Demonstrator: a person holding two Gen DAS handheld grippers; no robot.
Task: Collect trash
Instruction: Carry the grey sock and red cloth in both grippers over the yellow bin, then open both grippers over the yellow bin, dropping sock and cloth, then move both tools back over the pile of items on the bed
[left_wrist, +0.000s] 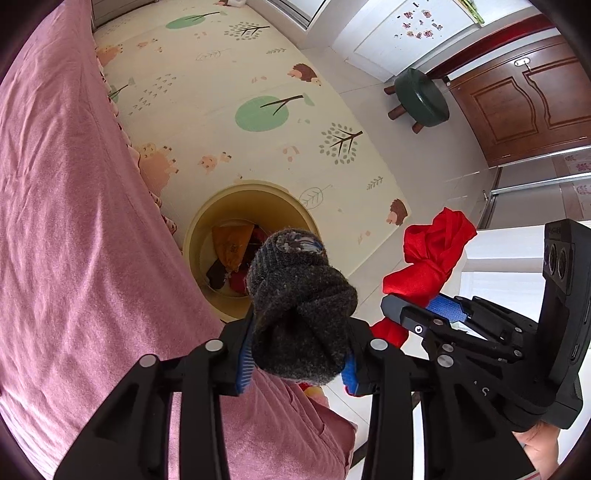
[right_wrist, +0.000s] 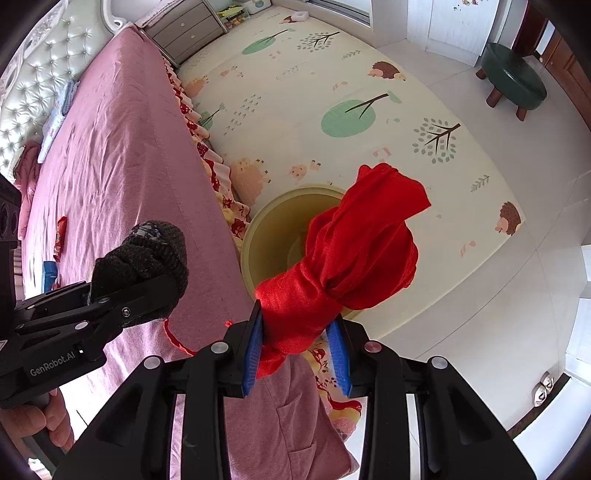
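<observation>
Stage of collection: the round cream plastic bin on the patterned play mat beside the pink-sheeted bed already held an orange wrapper and darker scraps. A red packet lay on the bed, apparently uncollected. Left tongs: partly open, blue pads against a knotted dark grey knitted bundle poised over the bin's near edge. Right tongs: partly open, gripping a knotted red satin cloth above the bin; neither item was yet released.
</observation>
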